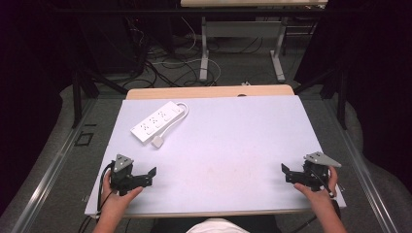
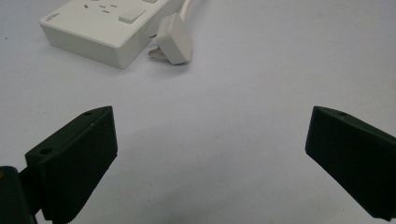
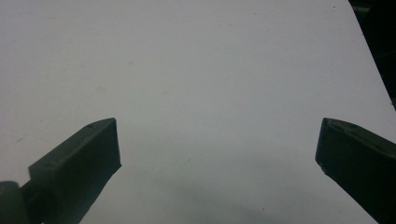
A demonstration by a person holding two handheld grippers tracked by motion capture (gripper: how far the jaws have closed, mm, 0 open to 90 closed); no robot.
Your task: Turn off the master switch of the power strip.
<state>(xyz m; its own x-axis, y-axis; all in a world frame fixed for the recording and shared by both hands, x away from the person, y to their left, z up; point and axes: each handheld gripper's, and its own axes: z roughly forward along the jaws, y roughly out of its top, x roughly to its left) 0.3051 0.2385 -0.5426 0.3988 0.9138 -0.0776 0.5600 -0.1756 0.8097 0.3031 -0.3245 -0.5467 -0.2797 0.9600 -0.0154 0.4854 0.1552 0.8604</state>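
Note:
A white power strip (image 1: 158, 121) lies at the far left of the white table (image 1: 233, 145), its cord looping round to a white plug (image 1: 157, 142) that rests beside it. In the left gripper view the power strip (image 2: 102, 28) and the plug (image 2: 173, 43) lie ahead of the wide-apart jaws. My left gripper (image 1: 151, 176) rests at the near left of the table, open, nothing between its jaws (image 2: 210, 154). My right gripper (image 1: 285, 172) rests at the near right, open over bare tabletop (image 3: 217, 154).
A wooden strip (image 1: 209, 92) edges the table's far side. Beyond it stand a desk's metal legs (image 1: 204, 53) and tangled cables on the floor (image 1: 165, 68). Dark curtains close both sides.

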